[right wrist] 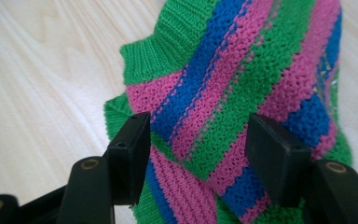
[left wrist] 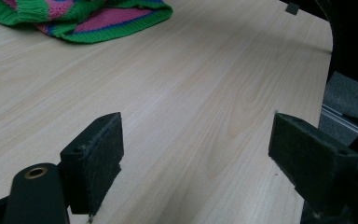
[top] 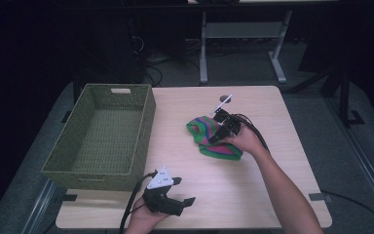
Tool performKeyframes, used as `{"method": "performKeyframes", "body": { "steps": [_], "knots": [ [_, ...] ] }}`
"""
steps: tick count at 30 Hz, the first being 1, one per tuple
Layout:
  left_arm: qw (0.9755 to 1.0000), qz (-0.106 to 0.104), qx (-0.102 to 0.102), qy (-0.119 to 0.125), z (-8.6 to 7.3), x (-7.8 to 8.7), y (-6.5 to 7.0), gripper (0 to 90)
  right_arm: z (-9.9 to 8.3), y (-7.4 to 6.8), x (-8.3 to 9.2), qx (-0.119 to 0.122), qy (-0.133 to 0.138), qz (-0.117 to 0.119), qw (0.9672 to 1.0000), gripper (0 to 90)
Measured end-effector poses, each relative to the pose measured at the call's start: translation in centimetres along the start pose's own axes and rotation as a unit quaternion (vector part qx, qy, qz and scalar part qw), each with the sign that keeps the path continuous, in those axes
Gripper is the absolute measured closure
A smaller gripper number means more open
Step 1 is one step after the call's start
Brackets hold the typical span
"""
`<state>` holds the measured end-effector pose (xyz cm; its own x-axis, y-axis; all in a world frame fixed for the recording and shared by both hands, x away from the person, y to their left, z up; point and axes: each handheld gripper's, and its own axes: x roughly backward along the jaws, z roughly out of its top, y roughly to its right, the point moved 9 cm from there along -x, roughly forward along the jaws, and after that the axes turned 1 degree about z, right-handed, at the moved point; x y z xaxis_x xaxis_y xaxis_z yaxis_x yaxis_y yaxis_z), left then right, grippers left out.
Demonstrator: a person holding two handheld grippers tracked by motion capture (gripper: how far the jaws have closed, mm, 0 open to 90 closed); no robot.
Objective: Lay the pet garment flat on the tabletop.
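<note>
If we close the wide-open right claw over the knit carelessly, we may pinch one layer.

Left tool: showing a black body, a grey three-cornered plate with small dark dots on top, and a black cable trailing off its rear.
Right tool: showing black, a white tab sticking up, black cables looping behind.
Pads: looking flat, dark, rectangular, frayed along the edges.
Rivets: gleaming brass-coloured near each jaw base.
Arms: wearing no sleeves.
</note>
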<state>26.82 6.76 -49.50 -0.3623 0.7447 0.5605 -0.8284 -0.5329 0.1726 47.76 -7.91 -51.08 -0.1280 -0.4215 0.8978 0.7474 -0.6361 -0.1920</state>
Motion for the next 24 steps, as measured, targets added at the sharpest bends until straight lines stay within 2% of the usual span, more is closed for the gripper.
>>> {"method": "performKeyframes", "body": {
  "steps": [6,11,15,19,24],
  "knots": [
    [1.0,0.0,-0.001,0.0,0.0,-0.1,0.0,17.6,-0.2,0.2,-1.2,-0.007,-0.011,-0.024,0.9996,40.5],
    [1.0,0.0,-0.002,-0.004,-0.1,-0.2,0.1,17.6,-0.3,-0.1,-1.6,0.03,-0.027,-0.069,0.9968,41.3],
    [1.0,0.002,0.001,-0.001,0.0,-0.1,0.0,17.6,-0.3,0.0,-1.6,0.029,-0.023,-0.082,0.996,46.3],
    [1.0,0.001,-0.001,-0.004,-0.1,-0.2,0.1,17.6,-0.4,0.0,-1.5,0.024,-0.015,-0.086,0.9959,53.8],
    [1.0,0.0,-0.004,-0.007,-0.1,-0.4,0.2,17.6,-0.4,-0.1,-1.5,0.023,-0.017,-0.09,0.9955,61.9]
  ]
}}
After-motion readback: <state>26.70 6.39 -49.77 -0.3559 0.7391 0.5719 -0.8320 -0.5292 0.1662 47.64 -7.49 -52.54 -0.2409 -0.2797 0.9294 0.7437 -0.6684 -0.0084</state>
